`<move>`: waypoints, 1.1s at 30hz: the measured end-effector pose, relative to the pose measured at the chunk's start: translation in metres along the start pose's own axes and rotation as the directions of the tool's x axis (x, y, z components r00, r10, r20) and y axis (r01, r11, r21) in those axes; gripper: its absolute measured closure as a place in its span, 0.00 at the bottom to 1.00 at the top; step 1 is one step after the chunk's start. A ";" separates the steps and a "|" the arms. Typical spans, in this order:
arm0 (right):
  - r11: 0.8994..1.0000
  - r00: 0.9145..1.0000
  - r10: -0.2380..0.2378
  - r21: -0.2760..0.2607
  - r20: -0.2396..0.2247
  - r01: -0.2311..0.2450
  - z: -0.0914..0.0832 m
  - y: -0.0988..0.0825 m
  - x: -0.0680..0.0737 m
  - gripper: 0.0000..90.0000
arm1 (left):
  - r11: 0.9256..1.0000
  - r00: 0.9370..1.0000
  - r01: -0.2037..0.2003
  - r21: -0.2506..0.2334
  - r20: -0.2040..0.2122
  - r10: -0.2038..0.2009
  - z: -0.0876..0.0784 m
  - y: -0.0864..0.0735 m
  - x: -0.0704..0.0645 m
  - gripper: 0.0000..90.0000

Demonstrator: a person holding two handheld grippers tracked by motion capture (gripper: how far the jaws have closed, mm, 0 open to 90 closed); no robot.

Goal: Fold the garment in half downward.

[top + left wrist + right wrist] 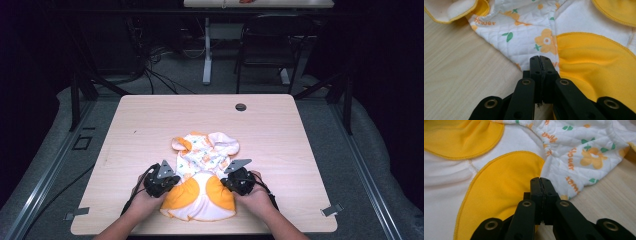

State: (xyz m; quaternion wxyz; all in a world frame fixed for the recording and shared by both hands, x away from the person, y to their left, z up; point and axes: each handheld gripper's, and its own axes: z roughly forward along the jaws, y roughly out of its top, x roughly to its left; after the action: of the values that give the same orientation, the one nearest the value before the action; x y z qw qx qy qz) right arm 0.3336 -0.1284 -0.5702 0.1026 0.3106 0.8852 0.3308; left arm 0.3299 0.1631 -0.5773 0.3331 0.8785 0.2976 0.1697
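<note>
A small white baby garment (202,170) with yellow patches and an orange flower print lies crumpled on the near middle of the wooden table (150,125). My left gripper (173,181) sits at its left edge and my right gripper (227,182) at its right edge, each held in a hand. In the left gripper view the gripper (540,60) has its jaws pressed together over the seam between quilted print (524,37) and yellow patch (594,62). The right gripper (540,180) is likewise shut, over the yellow patch (504,185) beside the printed cloth (584,152). No cloth shows between either pair of jaws.
A round cable hole (241,107) lies near the table's far edge. Metal clips sit at the front corners (76,214) (332,210). Beyond the table stand a dark chair (270,45) and another desk's white leg (207,55), with cables on the floor.
</note>
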 end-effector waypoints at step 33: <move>0.999 1.000 -0.026 -0.021 -0.013 0.025 -0.018 0.008 0.005 0.94 | 0.999 0.999 0.033 0.018 0.038 -0.034 -0.018 0.003 0.003 0.90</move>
State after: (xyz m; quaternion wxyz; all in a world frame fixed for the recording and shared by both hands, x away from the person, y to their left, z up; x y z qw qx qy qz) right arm 0.3268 -0.1301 -0.5518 0.1043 0.2961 0.8862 0.3406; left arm 0.3244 0.1718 -0.5623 0.3339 0.8793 0.3072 0.1448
